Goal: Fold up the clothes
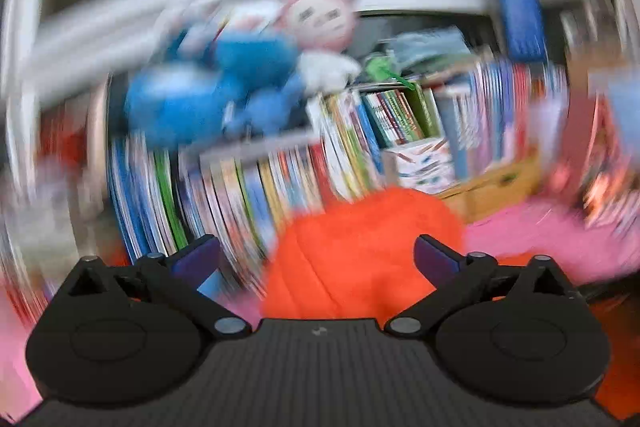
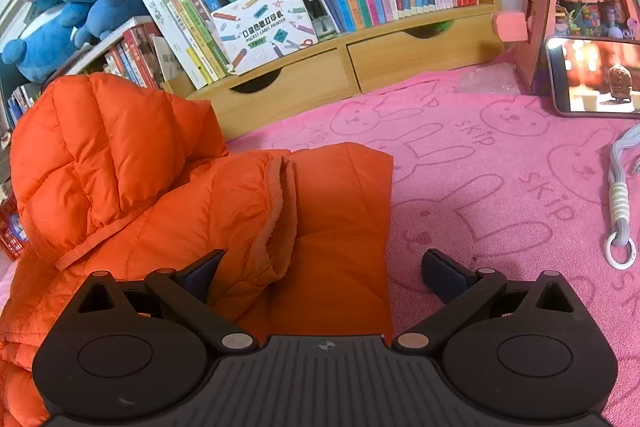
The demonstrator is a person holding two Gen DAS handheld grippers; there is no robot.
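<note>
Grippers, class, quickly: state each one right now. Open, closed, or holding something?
Left gripper: open, holding nothing; the orange jacket lies ahead between its fingers.
Right gripper: open, holding nothing; poised over the jacket's folded edge.

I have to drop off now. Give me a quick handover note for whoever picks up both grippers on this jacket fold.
Left gripper: open, nothing held, orange jacket just ahead of it; its view is blurred.
Right gripper: open, empty, jaws over the jacket's right edge.
Jacket lies on the pink bunny cloth, one sleeve folded across the body, hood bunched up at the left.
Left: flatten the hood and finish the fold.
</note>
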